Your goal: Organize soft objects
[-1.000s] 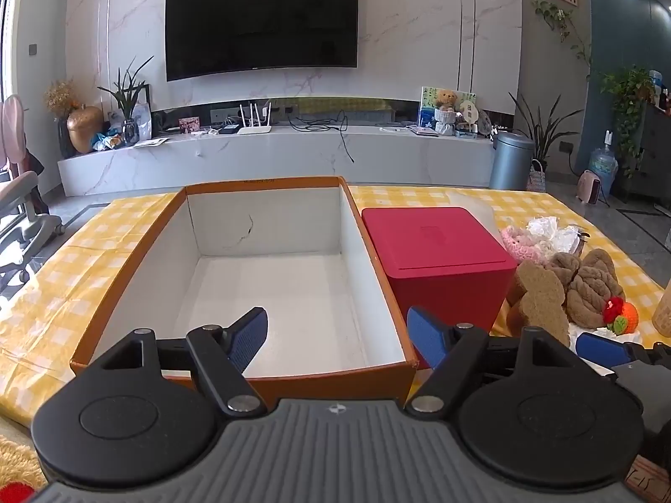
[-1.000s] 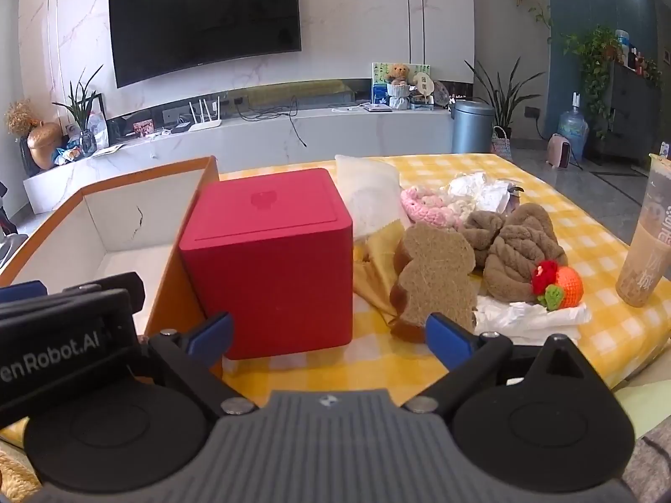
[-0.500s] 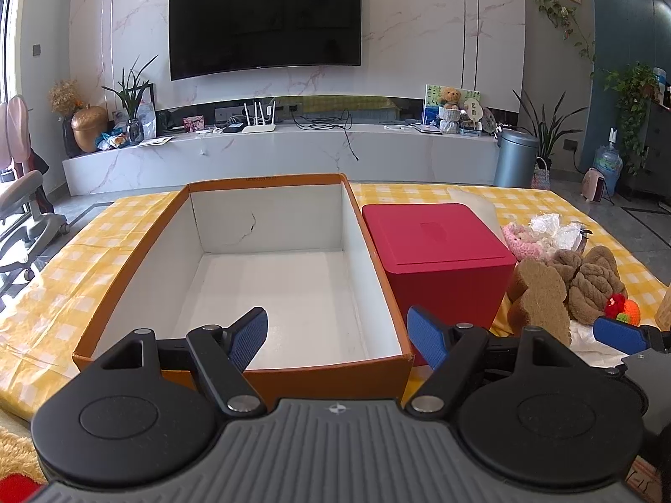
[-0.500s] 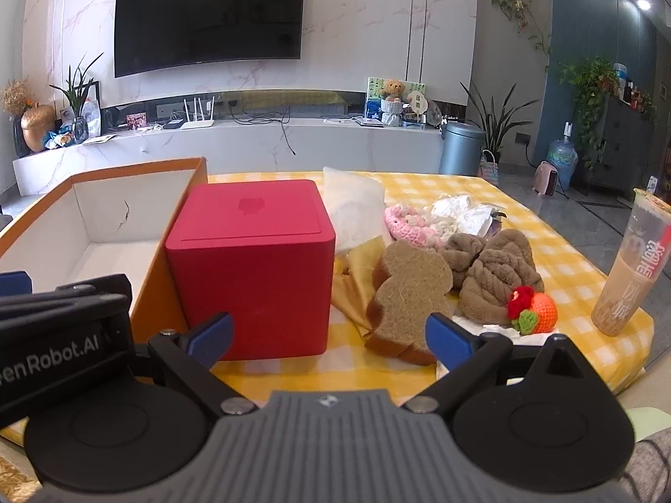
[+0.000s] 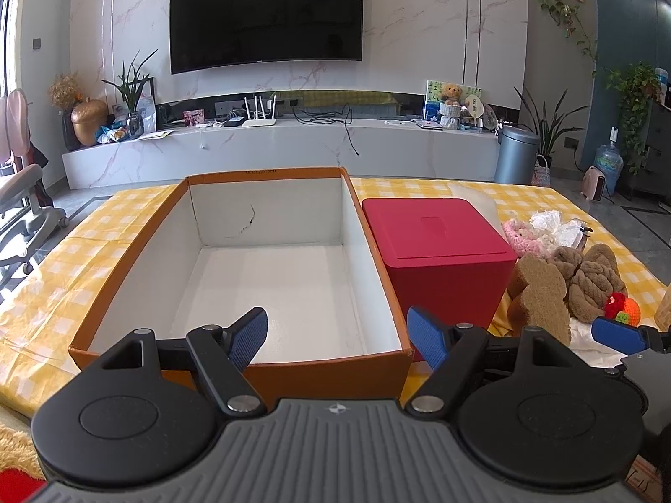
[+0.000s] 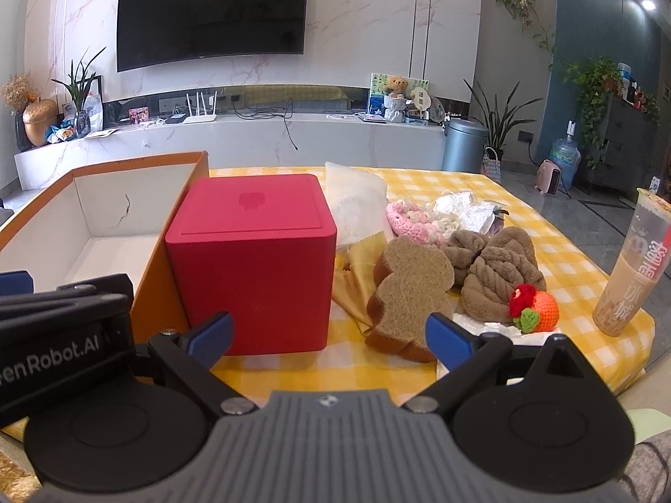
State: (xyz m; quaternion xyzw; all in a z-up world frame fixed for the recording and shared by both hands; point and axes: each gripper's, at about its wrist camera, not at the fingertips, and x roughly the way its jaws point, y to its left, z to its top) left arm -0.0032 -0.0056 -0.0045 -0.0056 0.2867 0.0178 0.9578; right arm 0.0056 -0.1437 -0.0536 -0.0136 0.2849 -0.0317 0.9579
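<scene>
Soft toys lie heaped on the yellow checked worktop, right of a red box. They sit just beyond my right gripper, jaws spread, holding nothing. My left gripper, jaws also spread, faces an open orange box.

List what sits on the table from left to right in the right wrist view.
Orange box → red box → sponge → brown towel → orange crochet fruit → drink cup.
</scene>
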